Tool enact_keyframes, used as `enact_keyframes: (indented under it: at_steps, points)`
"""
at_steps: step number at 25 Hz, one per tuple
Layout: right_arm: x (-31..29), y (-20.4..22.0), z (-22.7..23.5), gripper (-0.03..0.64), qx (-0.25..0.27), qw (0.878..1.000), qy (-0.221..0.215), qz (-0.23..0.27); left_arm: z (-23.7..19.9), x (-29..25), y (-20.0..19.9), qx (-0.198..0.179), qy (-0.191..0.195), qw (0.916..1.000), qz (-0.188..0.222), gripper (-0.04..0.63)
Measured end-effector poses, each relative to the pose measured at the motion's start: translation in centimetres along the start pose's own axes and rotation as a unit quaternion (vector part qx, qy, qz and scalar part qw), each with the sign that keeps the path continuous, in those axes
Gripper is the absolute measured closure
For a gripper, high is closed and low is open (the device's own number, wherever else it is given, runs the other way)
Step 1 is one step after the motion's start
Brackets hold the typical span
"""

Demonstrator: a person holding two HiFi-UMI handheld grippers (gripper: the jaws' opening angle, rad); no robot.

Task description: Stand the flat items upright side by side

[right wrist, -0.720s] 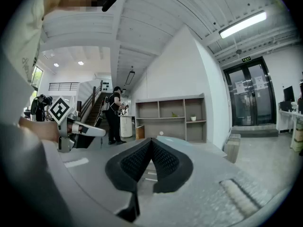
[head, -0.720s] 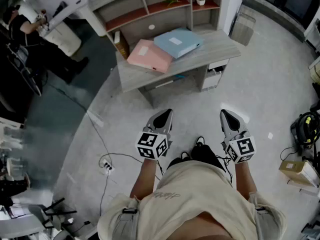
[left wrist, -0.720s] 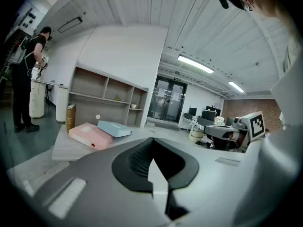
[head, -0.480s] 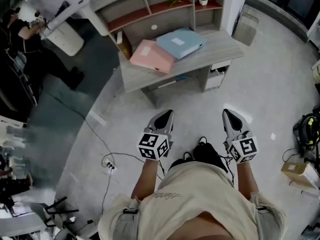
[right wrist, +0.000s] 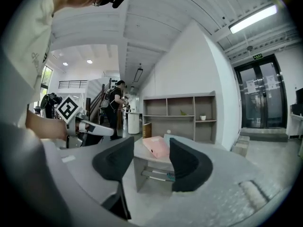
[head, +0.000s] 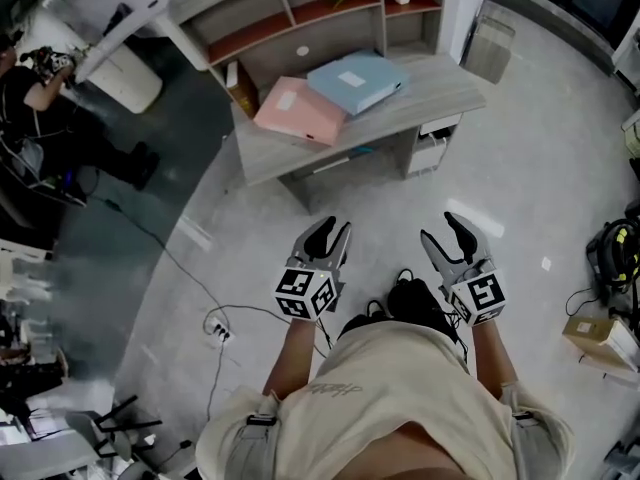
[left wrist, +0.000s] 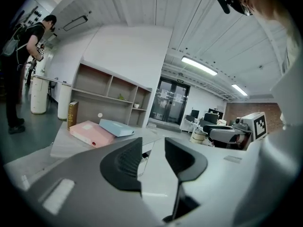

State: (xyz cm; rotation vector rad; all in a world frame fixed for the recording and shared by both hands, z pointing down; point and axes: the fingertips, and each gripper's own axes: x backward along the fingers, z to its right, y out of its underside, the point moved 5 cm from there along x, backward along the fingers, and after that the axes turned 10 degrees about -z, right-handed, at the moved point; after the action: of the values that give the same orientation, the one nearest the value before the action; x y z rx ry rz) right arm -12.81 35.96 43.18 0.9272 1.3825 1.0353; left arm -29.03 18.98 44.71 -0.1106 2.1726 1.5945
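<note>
Pink binder and blue binder both lie flat, side against side, on the grey surface in the upper middle of the head view, well apart from you. You look to be at the approach step, with nothing stood up yet. Next you need to close in on the surface and get a claw onto one binder's edge to tip it upright. Your left claw is parted only narrowly and your right claw noticeably wider. Both are empty, held above the floor, touching nothing.
</note>
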Motion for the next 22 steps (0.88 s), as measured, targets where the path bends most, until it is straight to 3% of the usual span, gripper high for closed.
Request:
enact_keyframes:
  at_steps: [2, 6, 15, 22]
  points:
    - [0.3, 0.3, 0.4, 0.377, -0.010, 1.000, 0.002, -0.005, 0.4, -0.4, -0.2, -0.012, 0.003, 0.9999, 0.002, 0.383]
    - [0.5, 0.1, 0.9, 0.377, -0.018, 1.000, 0.012, -0.004, 0.9, -1.0, -0.5, -0.034, 0.010, 0.9994, -0.001, 0.345]
    - [0.1, 1.6, 2.3, 0.373, -0.025, 0.999, 0.030, -0.027, 0.2, -2.6, 0.8, -0.007, 0.027, 0.9993, -0.025, 0.348]
    - [-3.8, 1.7, 5.7, 0.373, -0.038, 0.999, 0.014, -0.032, -1.3, -6.1, -2.4, -0.020, 0.023, 0.9992, -0.025, 0.351]
